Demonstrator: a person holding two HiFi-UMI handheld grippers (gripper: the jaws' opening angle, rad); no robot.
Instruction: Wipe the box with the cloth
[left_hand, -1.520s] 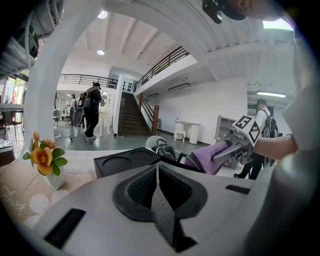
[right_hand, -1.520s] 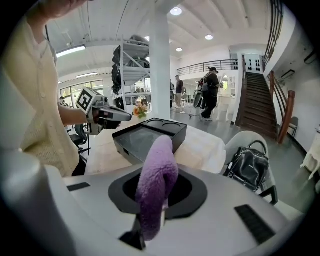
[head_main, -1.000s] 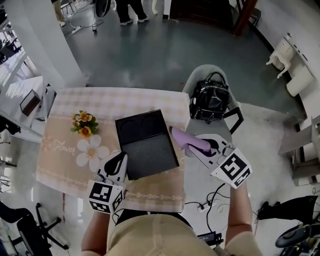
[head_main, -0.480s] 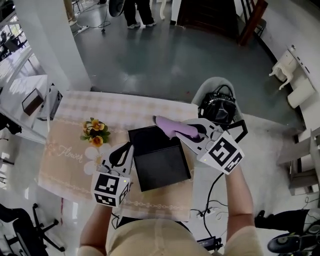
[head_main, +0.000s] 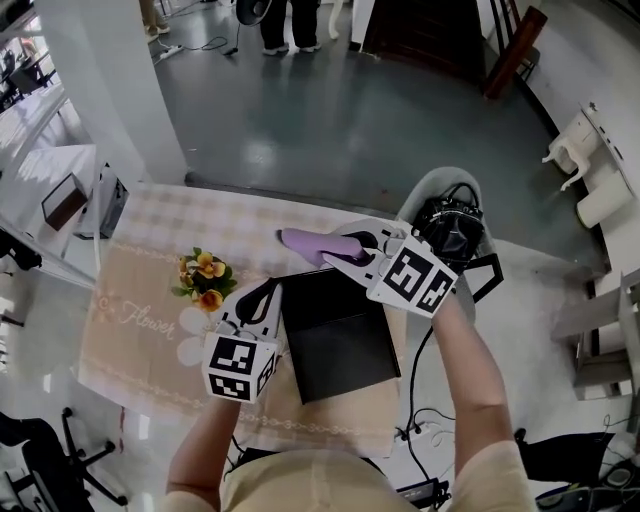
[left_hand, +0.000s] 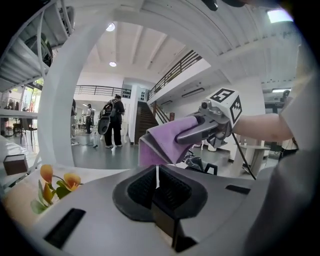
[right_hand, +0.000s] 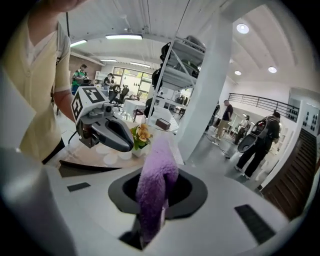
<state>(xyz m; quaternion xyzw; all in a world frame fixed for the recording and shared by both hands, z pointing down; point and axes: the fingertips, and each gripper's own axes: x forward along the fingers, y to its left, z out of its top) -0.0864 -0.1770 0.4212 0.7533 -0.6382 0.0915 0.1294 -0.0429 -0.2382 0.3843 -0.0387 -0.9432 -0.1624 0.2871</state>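
My right gripper has its fingers clamped on the purple cloth, held at the far edge of the black box; contact cannot be confirmed. Box lies on the counter. My left gripper, fingers together and empty, is just beside the box's left edge
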